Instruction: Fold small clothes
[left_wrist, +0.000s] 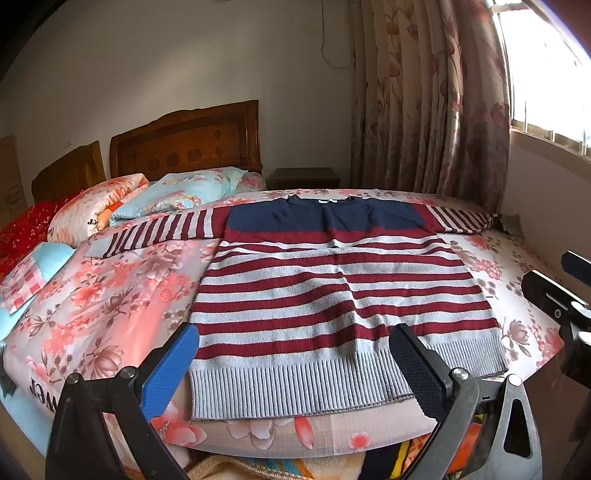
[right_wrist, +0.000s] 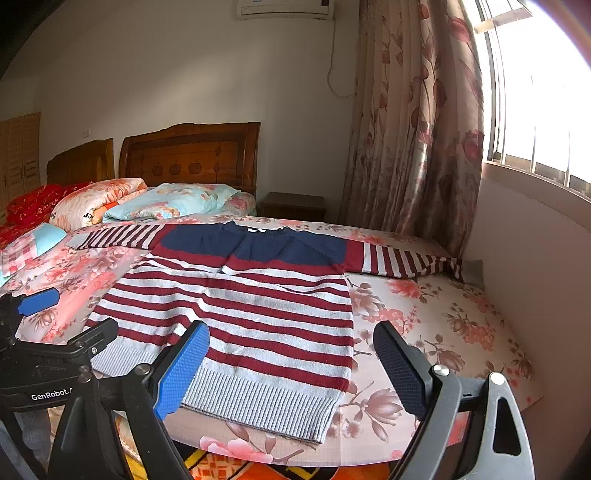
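Note:
A small knit sweater (left_wrist: 332, 295) with dark red and grey stripes and a navy yoke lies flat on the floral bedsheet, sleeves spread to both sides, ribbed hem toward me. It also shows in the right wrist view (right_wrist: 251, 325). My left gripper (left_wrist: 293, 369) is open and empty, its fingers above the hem's left and right parts. My right gripper (right_wrist: 291, 369) is open and empty, over the hem's right corner. The left gripper's body (right_wrist: 44, 354) shows at the left of the right wrist view, and the right gripper (left_wrist: 565, 295) at the right edge of the left one.
The bed (left_wrist: 110, 302) has a floral sheet. Folded quilts and pillows (left_wrist: 147, 199) lie at the far left by the wooden headboard (left_wrist: 184, 144). A nightstand (left_wrist: 306, 179), a curtain (left_wrist: 424, 110) and a wall under the window (right_wrist: 535, 258) border the right side.

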